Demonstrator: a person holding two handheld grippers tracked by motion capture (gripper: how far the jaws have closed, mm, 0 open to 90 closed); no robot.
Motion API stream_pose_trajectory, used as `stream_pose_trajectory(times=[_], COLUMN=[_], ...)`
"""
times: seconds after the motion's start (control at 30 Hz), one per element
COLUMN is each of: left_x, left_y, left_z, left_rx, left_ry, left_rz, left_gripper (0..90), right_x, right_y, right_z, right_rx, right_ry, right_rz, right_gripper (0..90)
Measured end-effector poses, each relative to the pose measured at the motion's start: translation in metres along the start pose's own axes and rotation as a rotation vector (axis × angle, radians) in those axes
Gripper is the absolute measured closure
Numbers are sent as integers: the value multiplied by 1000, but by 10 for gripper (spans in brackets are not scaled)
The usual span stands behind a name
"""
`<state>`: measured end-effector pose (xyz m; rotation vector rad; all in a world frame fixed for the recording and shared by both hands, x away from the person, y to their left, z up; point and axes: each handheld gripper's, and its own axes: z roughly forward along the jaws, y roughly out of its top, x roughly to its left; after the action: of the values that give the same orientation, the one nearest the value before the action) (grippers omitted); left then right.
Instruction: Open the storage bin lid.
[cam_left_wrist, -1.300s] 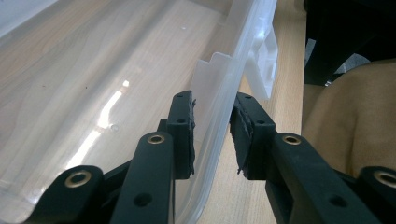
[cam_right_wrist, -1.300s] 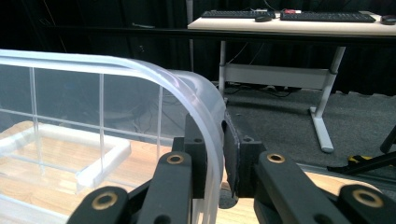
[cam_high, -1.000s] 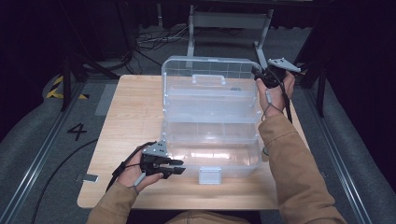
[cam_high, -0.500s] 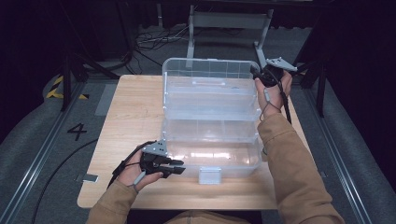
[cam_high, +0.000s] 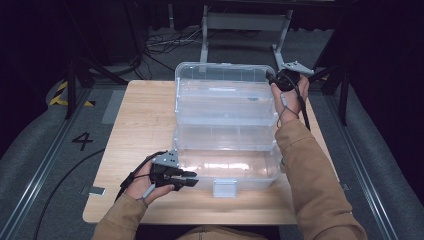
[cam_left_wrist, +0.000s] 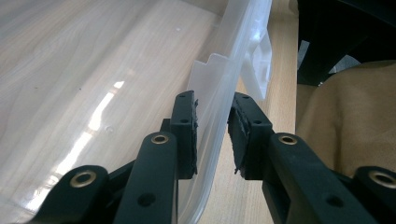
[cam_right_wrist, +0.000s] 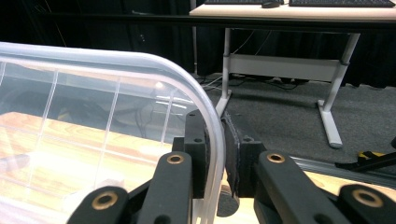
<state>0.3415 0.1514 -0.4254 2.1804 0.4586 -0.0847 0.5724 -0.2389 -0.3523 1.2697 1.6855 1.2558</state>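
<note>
A clear plastic tiered storage box stands open on the wooden table, its lid raised at the far side. My left gripper is at the box's near left corner. In the left gripper view my left gripper straddles the clear front wall, shut on it. My right gripper holds the lid's far right corner. In the right gripper view my right gripper is shut on the lid's curved rim.
A white latch hangs at the middle of the box's front. Behind the table stand a grey metal frame and loose cables on the floor. A desk leg stands on grey carpet.
</note>
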Motion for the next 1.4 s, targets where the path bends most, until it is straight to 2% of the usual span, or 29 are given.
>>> stream_pose_trajectory(times=[0.23, 0.43, 0.7, 0.8, 1.27, 1.3, 1.33, 1.37, 1.4], left_x=[0, 1, 1, 1, 2, 2, 2, 2, 2], left_y=[0, -1, -1, -1, -2, -2, -2, -2, -2], left_z=[0, 0, 0, -1, -1, 0, 0, -1, -1], left_rx=[-4, -9, -13, -13, -23, -26, -26, -26, -27], left_ry=[-4, -10, -12, -14, -22, -23, -24, -23, -25], left_rz=[-4, -7, -10, -11, -16, -15, -17, -18, -17], left_gripper=[727, 729, 729, 729, 729, 729, 729, 730, 730], right_x=[-4, -13, -16, -21, -25, -25, -27, -30, -30], right_y=[-3, -5, -10, -14, -22, -22, -23, -25, -25], right_z=[7, 13, 19, 25, 35, 35, 35, 37, 37], right_rx=[23, 43, 60, 69, 101, 102, 104, 108, 108], right_ry=[18, 70, 90, 116, 128, 129, 149, 152, 152], right_rz=[5, 28, 24, 32, 25, 29, 78, 101, 101], right_gripper=[808, 805, 807, 806, 812, 821, 831, 831, 831])
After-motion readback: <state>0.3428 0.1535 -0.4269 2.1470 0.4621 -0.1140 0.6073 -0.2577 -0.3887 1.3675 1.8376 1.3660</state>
